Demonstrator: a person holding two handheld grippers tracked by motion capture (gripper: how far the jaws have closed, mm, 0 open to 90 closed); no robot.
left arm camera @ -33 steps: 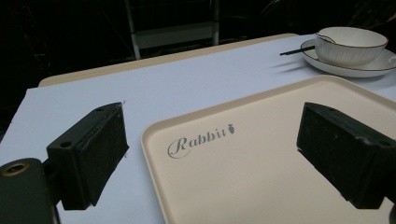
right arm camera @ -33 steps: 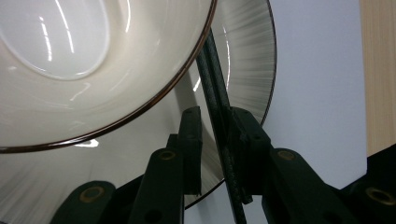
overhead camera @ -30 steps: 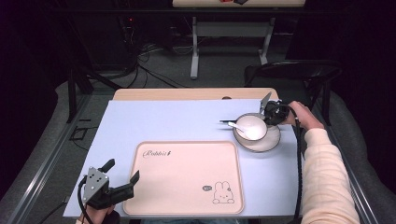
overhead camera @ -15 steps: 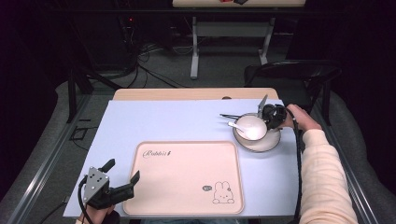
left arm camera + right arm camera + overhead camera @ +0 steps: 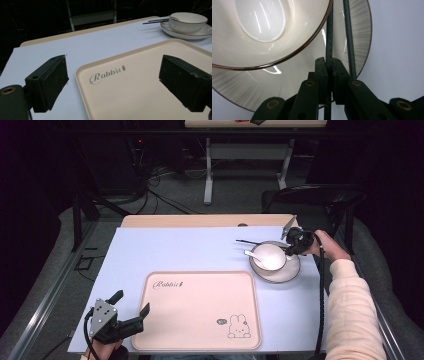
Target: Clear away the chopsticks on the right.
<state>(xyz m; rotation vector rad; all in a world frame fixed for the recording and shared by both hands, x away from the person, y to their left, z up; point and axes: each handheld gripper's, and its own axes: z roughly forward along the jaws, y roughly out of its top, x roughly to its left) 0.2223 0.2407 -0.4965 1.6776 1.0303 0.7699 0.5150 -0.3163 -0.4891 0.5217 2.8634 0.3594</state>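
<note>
Your right hand-held gripper has just closed on one chopstick where it lies across the saucer beside the bowl, at two o'clock on the worktop; the second chopstick lies just beside it, ungripped. The pinch looks made, the lift not yet. Your left hand-held gripper hovers with jaws wide and empty at the tray, its seven o'clock corner. A spoon rests in the bowl. The tray lies bare, likely awaiting the tableware.
</note>
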